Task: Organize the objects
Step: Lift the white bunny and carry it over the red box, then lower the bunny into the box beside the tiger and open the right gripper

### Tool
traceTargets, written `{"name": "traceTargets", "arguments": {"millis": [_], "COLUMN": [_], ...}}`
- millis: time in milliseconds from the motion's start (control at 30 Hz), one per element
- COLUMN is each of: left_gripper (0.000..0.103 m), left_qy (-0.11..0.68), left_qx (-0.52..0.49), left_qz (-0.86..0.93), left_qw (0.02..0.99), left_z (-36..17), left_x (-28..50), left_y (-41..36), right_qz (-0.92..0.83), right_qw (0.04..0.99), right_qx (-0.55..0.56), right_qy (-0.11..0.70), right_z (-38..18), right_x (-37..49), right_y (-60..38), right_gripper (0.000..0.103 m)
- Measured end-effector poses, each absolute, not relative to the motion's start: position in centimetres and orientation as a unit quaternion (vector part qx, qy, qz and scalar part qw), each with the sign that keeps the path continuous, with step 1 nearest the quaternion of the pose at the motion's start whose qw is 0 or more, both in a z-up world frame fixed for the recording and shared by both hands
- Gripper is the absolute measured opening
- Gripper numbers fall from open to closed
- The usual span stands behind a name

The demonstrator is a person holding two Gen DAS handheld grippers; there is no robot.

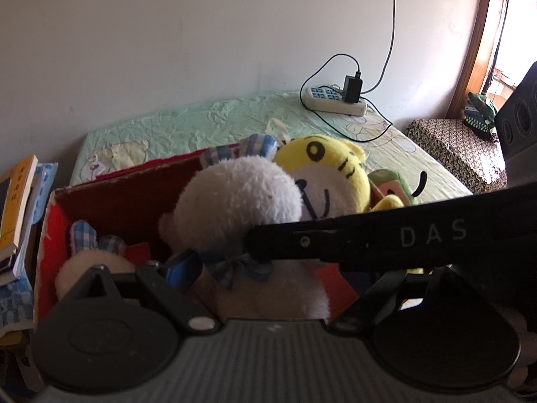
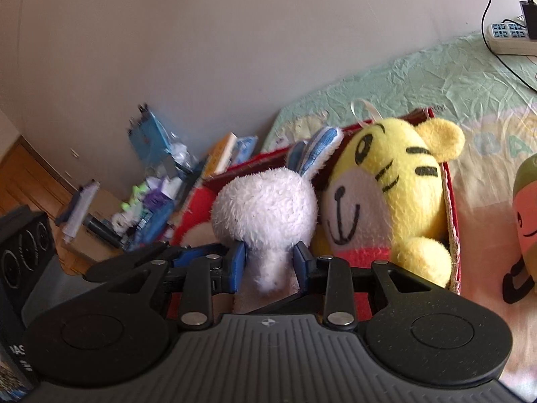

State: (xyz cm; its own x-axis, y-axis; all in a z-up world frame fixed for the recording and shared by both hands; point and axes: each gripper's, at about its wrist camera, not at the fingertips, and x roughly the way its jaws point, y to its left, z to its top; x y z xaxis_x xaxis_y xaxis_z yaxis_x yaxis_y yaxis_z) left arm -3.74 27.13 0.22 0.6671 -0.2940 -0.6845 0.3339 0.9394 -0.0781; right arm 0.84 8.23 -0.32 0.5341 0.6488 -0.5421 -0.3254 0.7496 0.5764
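I'm looking at a bed (image 1: 208,124) w/ a crinkled pale-green sheet, cartoon prints on it, pushed against the wall. Directly on it: a red box (image 1: 117,198) at the near-left part, open top, stuffed w/ plush toys. Far right corner, by the wall, a white power strip (image 1: 330,100) w/ a black charger (image 1: 351,89) plugged in; its black cable (image 1: 362,134) loops over the sheet. In right-wrist view a green-and-orange plush toy (image 2: 527,221) lies on the sheet just right of the box, apart from it
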Motion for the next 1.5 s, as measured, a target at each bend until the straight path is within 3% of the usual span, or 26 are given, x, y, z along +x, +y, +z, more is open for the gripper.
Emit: {"name": "traceTargets", "arguments": {"millis": [467,733,1500], "left_gripper": [0.087,0.087,0.087], "left_qy": [0.395,0.412,0.44], "left_qx": [0.023,0.031,0.054], "left_qz": [-0.171,-0.16,-0.115], "left_qw": [0.902,0.896,0.889], "left_z": [-1.9,-1.8,-1.4], "left_x": [-2.0,-1.8,-2.6], "left_y": [27.3,26.6,25.6], "right_qz": [0.281,0.283,0.243], "right_qw": [0.84,0.84,0.858], "right_qx": [0.177,0.18,0.196], "right_qy": [0.429,0.427,0.407], "right_z": [-1.6,-1.2,-0.8], "right_x": [2.3,1.8,-0.5], "right_y": [9.0,8.8,7.2], "right_gripper": [0.031,0.035,0.032]}}
